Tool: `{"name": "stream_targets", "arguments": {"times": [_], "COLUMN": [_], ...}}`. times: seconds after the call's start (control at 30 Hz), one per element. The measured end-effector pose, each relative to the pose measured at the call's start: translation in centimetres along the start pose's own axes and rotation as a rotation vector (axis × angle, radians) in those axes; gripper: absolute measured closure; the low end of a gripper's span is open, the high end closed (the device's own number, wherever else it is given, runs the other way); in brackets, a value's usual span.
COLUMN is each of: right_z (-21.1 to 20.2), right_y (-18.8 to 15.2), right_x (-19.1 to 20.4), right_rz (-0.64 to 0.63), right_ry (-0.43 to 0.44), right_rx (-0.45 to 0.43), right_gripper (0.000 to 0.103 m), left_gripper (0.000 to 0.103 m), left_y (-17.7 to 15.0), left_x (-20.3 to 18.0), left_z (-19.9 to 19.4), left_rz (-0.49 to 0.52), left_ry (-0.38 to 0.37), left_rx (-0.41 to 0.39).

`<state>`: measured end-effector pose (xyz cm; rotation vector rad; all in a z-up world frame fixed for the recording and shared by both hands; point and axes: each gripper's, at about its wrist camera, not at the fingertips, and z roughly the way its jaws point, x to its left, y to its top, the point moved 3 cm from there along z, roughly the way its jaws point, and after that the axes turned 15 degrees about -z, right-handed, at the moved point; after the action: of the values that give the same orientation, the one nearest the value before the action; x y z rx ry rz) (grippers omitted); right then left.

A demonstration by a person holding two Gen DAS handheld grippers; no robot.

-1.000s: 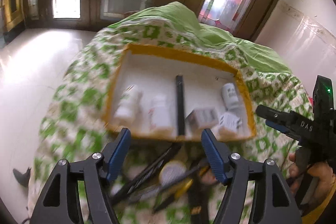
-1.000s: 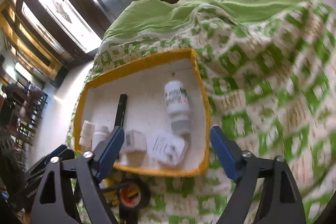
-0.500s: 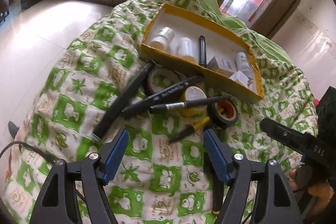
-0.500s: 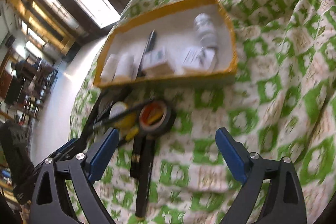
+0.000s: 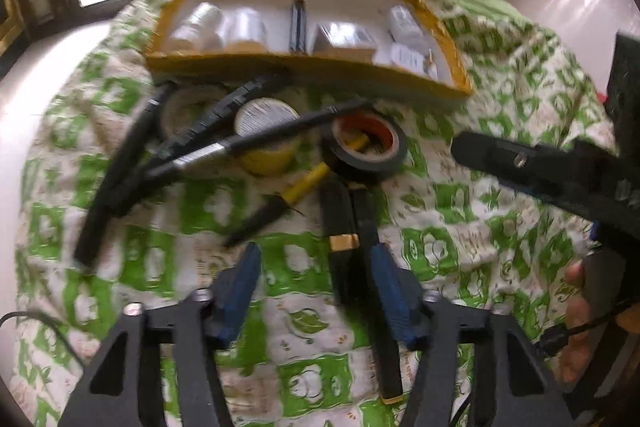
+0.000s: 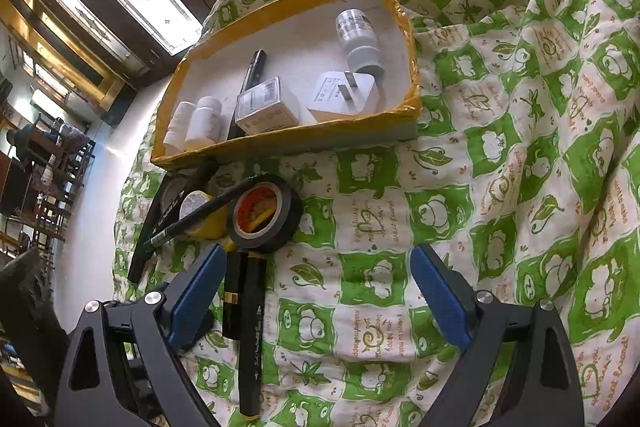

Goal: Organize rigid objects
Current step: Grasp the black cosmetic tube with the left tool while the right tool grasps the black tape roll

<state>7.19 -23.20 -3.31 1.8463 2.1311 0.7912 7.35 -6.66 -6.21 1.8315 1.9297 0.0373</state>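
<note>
Left gripper (image 5: 316,277), jaws apart, has dropped from the yellow tray (image 5: 304,67) toward the black markers (image 5: 346,223); right gripper (image 6: 316,291) also apart, empty.

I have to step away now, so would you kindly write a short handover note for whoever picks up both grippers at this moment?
Left gripper: open, empty, low over the two black markers lying side by side on the bedspread.
Right gripper: open, empty, hovering over the bedspread just right of those markers.
Done: the yellow-rimmed tray already holds two small white bottles, a black pen, a small box, a white plug adapter and a larger bottle.
Left: outside the tray lie the black tape roll, a yellow-sided tin, more markers and pens, and another tape roll. Probably start with the two markers.
</note>
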Motion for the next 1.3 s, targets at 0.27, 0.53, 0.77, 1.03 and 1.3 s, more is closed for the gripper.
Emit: {"name": "stream_targets", "arguments": {"times": [0.27, 0.53, 0.77, 1.03, 1.3], "right_z": [0.3, 0.7, 1.2, 5.0, 7.8], "right_y": [0.1, 0.1, 0.7, 2.7, 2.9], "right_x": [0.0, 0.0, 0.5, 4.6, 6.0], "right_rz": [0.0, -0.006, -0.057, -0.248, -0.343], "right_ry": [0.002, -0.014, -0.026, 0.02, -0.069], "right_rx": [0.008, 0.008, 0.015, 0.101, 0.123], "right_gripper": [0.01, 0.01, 0.02, 0.031, 0.031], "left_gripper": [0.068, 0.068, 0.083, 0.083, 0.083], "left_y": [0.3, 0.5, 0.8, 0.2, -0.1], "left_x": [0.9, -1.5, 0.2, 3.9, 4.1], "left_z": [0.7, 2.2, 1.5, 0.5, 0.5], "left_rz": [-0.056, 0.055, -0.009, -0.151, -0.142], "left_ry": [-0.03, 0.054, 0.021, -0.025, -0.024], "left_rx": [0.022, 0.004, 0.036, 0.07, 0.064]}}
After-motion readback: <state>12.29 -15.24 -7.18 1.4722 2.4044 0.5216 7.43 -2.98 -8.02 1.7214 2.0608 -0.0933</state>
